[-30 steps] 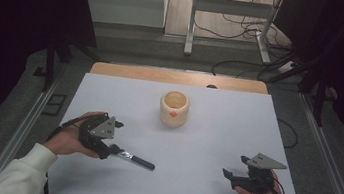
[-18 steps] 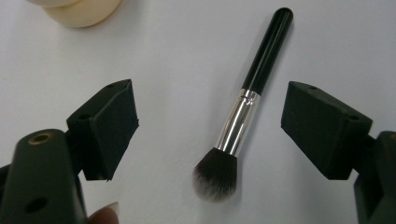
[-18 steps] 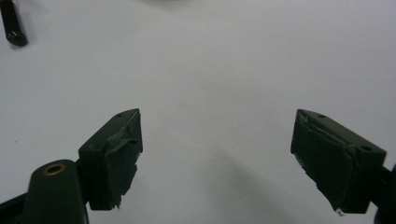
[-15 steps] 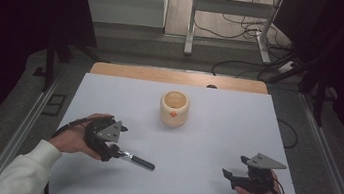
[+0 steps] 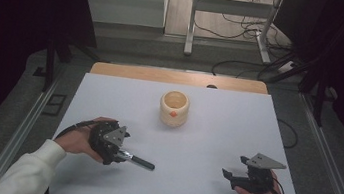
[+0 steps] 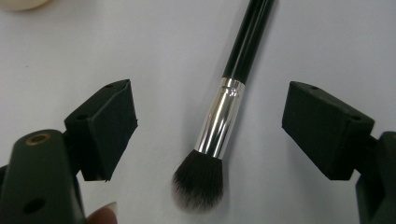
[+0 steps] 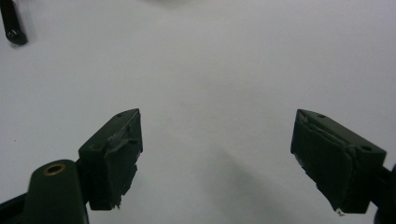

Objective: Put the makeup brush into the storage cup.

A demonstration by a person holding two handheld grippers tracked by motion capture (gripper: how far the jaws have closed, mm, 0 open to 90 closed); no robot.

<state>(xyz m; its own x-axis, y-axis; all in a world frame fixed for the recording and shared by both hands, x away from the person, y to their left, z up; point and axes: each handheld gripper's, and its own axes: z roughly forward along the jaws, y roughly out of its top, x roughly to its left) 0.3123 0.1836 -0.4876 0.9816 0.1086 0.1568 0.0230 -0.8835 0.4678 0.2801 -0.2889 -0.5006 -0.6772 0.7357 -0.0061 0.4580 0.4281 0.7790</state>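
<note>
The left gripper point(image 6: 210, 130) holds its fingers apart either side of a brush point(image 6: 219, 126) lying flat on the white table point(image 5: 215, 133), seemingly untouched. The right gripper point(image 7: 217, 158) hovers with fingers spread. Farther off stands a wooden cup point(image 5: 174, 108).

Bare table point(image 5: 213, 153) between the grippers; only the wooden cup point(image 5: 174, 108) stands mid-table, farther back

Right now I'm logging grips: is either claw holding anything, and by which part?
Nothing is held. The left claw stands open around the brush, pads clear of its silver collar; the right claw is open over bare table.
</note>
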